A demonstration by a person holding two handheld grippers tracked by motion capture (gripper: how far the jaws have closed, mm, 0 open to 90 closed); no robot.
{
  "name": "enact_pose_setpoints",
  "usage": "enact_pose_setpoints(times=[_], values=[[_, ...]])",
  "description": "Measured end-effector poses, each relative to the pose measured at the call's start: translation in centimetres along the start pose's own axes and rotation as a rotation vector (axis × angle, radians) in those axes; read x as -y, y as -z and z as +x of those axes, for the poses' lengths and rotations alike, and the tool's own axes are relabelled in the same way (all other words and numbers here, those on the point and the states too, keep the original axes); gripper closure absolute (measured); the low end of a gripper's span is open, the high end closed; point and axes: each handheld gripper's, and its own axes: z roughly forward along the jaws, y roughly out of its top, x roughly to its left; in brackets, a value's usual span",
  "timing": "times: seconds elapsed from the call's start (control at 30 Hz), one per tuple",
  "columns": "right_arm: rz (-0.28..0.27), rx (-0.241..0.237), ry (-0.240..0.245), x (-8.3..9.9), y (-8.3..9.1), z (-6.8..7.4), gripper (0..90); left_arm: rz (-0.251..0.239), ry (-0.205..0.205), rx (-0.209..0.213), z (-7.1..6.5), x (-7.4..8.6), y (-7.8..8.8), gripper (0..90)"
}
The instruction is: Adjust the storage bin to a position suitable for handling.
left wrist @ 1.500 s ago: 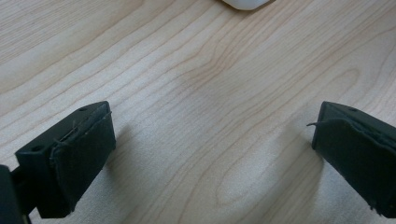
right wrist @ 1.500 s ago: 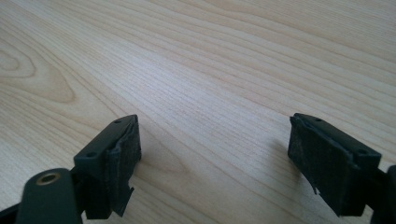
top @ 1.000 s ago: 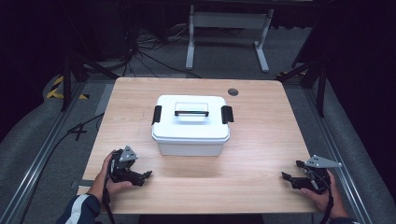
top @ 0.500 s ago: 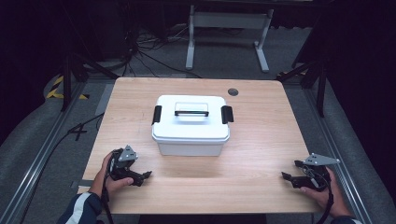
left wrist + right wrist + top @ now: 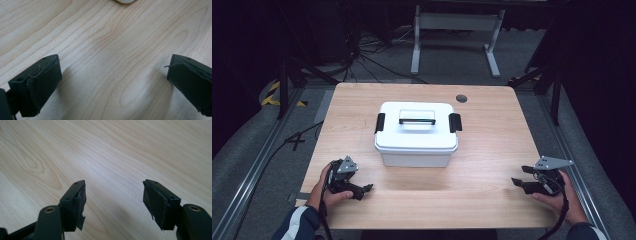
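Note:
A white lidded box (image 5: 417, 133) with a top handle and black side latches stands in the middle of the wooden table (image 5: 492, 130). My left gripper (image 5: 362, 189) rests near the front left edge, open, its jaws wide apart over bare wood (image 5: 113, 72). A white corner of the box (image 5: 126, 1) peeks in at the top of the left gripper view. My right gripper (image 5: 519, 183) lies near the front right edge, open, with nothing between its pads (image 5: 113, 200).
A round grommet hole (image 5: 461, 98) sits at the table's back right. Behind the table stand a white frame leg (image 5: 414, 45) and cables on the grey floor. Metal rails run along both sides.
Both grippers have stayed near the front edge; the right one has shifted slightly toward the front. The box has not moved.

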Motion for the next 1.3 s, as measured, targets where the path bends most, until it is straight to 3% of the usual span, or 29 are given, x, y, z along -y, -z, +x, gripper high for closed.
enact_pose_setpoints(times=[0.2,0.27,0.43,0.83,1.0,1.3], values=[[0.017,0.006,0.096,-4.0,-0.2,0.2,38.3,-0.007,0.007,-0.008,0.0,0.3,0.2,0.4],[0.015,-0.021,0.118,-5.4,-0.4,0.4,39.4,-0.003,0.013,-0.011,-0.1,0.5,0.3,0.4],[0.030,-0.022,0.200,-8.1,-1.0,1.1,39.1,-0.001,0.018,-0.018,-0.1,0.7,0.6,0.4],[0.030,-0.049,0.285,-13.0,-1.1,2.5,39.6,-0.003,0.014,-0.021,-0.1,0.7,0.6,0.4],[0.049,-0.025,0.325,-14.8,-1.2,2.7,40.4,-0.003,0.014,-0.021,-0.1,0.7,0.6,0.4],[0.062,-0.033,0.376,-17.7,-1.2,3.4,38.7,-0.002,0.016,-0.022,-0.1,0.7,0.6,0.5]])
